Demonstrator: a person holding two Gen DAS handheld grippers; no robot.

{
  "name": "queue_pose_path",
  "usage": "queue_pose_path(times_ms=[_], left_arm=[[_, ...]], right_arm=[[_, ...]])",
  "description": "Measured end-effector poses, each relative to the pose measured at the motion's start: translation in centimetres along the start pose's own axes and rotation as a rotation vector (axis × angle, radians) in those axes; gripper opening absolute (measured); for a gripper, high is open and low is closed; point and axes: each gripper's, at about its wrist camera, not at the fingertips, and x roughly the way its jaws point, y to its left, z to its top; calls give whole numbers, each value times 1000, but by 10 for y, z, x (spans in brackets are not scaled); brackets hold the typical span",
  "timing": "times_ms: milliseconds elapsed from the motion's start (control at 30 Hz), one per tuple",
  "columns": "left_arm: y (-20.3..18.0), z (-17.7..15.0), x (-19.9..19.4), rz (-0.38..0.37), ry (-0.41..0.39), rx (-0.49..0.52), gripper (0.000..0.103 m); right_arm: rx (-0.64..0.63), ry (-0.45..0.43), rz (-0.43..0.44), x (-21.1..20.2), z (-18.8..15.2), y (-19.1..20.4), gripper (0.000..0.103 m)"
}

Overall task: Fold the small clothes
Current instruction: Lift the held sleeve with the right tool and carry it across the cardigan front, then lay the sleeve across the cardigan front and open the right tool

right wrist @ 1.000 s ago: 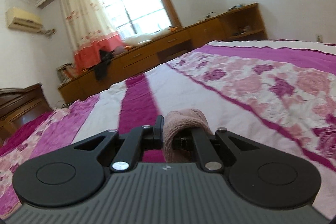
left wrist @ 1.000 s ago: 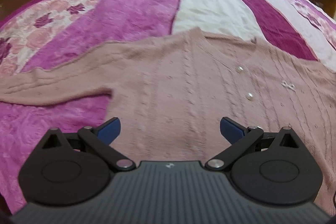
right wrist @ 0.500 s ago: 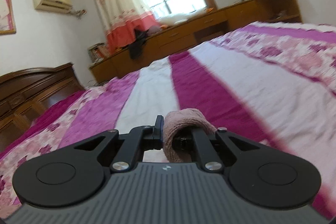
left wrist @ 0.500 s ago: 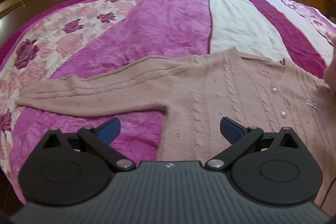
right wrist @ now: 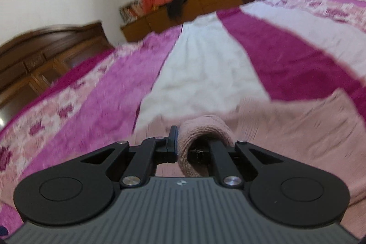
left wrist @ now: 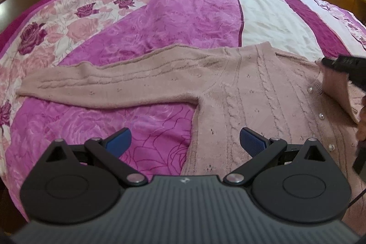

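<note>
A dusty-pink cable-knit cardigan [left wrist: 251,93] lies flat on a pink, magenta and white floral bedspread [left wrist: 160,22], one sleeve [left wrist: 103,86] stretched toward the left of the frame. Along its right side runs a row of pearl buttons [left wrist: 321,116]. The left gripper [left wrist: 184,141] fills the bottom, its blue-padded fingers [left wrist: 119,141] spread wide above the cardigan's lower edge. At the right edge the right gripper [left wrist: 343,65] pinches up a fold of knit.
</note>
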Motion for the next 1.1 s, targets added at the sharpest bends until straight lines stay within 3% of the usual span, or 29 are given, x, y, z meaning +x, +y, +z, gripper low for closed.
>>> queue_pose_path(times_ms=[200,300,367,467,900,1100], left_arm=[[5,-6,7,-9,22,-20,103],[5,-7,9,-13,27,-23,103],[5,-7,10,-16,27,-22,103],[2,-6,10,-26,24,-25,103],[-16,-1,0,-68,-10,18,103],[-31,0,-3,-98,-22,47,103]], right_arm=[[17,140,-5,32,-32,0,9],[30,144,14,32,-40,-1,23],[61,151,51,30,-43,-1,48],[103,152,91,21,-45,1,68],[162,198,164,-64,-37,-12,74],[143,133,162,-109,-29,-27,76]])
